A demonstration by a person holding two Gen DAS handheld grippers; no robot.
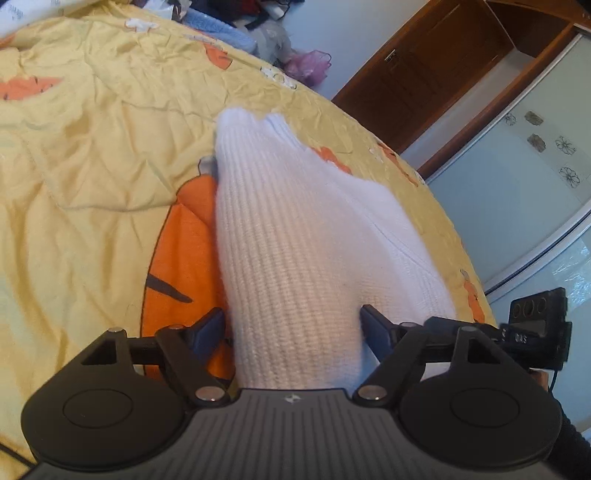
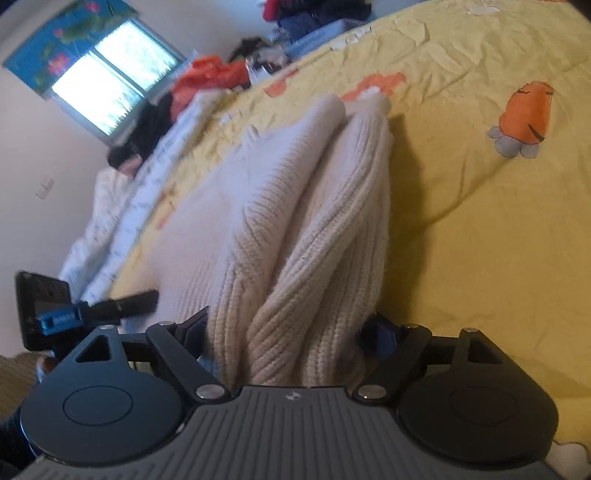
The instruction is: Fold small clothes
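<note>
A white ribbed knit sweater (image 1: 291, 229) lies on the yellow bedspread (image 1: 92, 147) and runs away from me in the left wrist view. My left gripper (image 1: 293, 325) is shut on its near edge, with the knit bunched between the fingers. In the right wrist view the same sweater (image 2: 295, 206) looks cream and lies in thick folds. My right gripper (image 2: 288, 332) is shut on a bunched part of it. The other gripper (image 2: 118, 304) shows at the left, beside the sweater.
The bedspread (image 2: 480, 221) has orange cartoon prints. Piled clothes (image 1: 258, 33) lie past the far edge of the bed. A brown wardrobe (image 1: 443, 66) and a sliding glass door (image 1: 524, 177) stand to the right. A window (image 2: 110, 77) is on the far wall.
</note>
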